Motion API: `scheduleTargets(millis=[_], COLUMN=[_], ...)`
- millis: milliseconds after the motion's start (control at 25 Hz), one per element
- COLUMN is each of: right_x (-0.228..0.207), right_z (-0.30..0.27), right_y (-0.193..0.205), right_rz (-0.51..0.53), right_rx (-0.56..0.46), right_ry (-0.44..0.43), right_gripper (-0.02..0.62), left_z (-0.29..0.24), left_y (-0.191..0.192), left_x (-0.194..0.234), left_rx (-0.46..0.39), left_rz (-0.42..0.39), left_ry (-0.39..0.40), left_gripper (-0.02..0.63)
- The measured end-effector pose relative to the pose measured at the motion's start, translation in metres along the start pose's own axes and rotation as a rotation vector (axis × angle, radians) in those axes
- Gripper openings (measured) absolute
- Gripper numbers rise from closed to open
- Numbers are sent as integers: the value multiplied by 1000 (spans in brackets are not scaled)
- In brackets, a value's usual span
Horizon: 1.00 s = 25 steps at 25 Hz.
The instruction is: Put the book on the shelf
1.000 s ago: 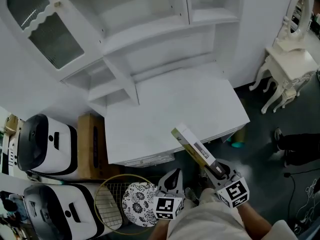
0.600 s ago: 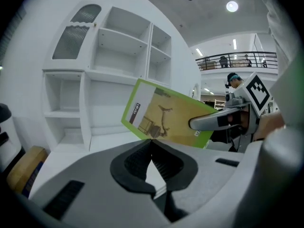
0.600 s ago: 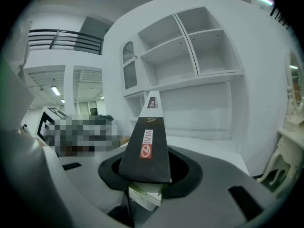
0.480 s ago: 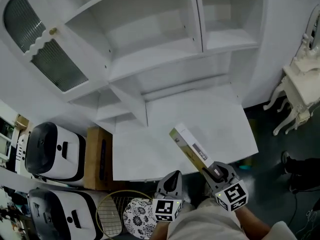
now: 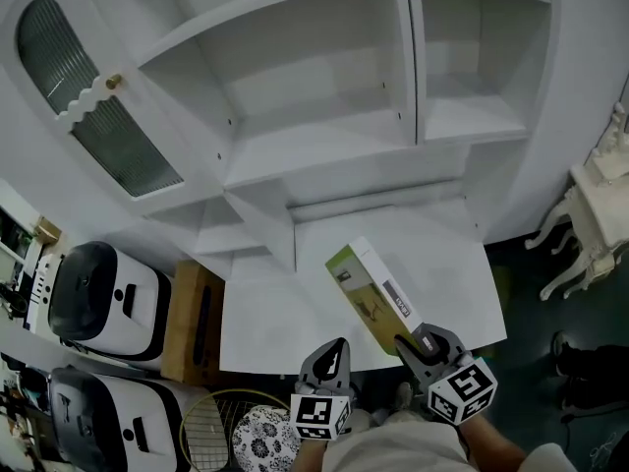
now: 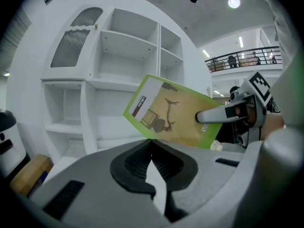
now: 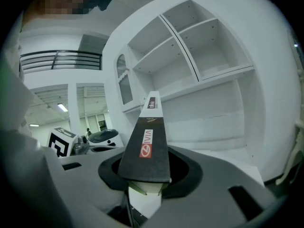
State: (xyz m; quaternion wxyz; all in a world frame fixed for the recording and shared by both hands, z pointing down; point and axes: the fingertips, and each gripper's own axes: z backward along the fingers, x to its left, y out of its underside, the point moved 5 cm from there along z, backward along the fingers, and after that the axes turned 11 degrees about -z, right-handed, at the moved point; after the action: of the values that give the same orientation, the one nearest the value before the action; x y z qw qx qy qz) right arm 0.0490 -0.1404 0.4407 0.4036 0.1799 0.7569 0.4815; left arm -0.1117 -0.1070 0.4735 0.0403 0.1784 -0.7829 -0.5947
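Right gripper [image 5: 407,345]: clamped book [image 5: 366,291] by lower end, tilted toward 11 o'clock.
Left gripper [image 5: 332,360]: fingers shut, empty.
Risk: end-held book could swing, catching shelf [image 5: 324,147] edge.

right gripper [image 7: 147,177] | jaws clamped on book [image 7: 145,146] | shelf [image 7: 213,77] ahead

Rolls the book [image 5: 371,296] in the right gripper [image 5: 411,347]: green cover now faces the head view, a second ago only the narrow edge. Carries it from the front edge further in over the desktop [image 5: 285,313], nearer the shelf unit [image 5: 324,136]. Pitches the head view up: takes in both upper compartments, pushes the white dressing table [image 5: 601,214] to the right edge, drops the racket [image 5: 208,431] and patterned plate [image 5: 263,442] to the bottom edge, partly cut off.
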Motion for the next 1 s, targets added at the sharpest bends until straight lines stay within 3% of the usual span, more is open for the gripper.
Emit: scheduleTargets(millis=[240, 480, 1000], right_x=[11, 25, 60], right_z=[-11, -21, -56], right_y=[-24, -50, -106], right_rz=[-116, -302, -546], right_rx=[-54, -125, -222], right_ry=[-43, -111, -258], right_gripper=[132, 132, 132], left_z=[-4, 0, 4], left_y=[-11, -5, 6], left_x=[22, 44, 66], left_rx=[-26, -18, -18], left_rz=[-11, -15, 3], left_ry=[12, 27, 71], left_gripper=[5, 5, 5])
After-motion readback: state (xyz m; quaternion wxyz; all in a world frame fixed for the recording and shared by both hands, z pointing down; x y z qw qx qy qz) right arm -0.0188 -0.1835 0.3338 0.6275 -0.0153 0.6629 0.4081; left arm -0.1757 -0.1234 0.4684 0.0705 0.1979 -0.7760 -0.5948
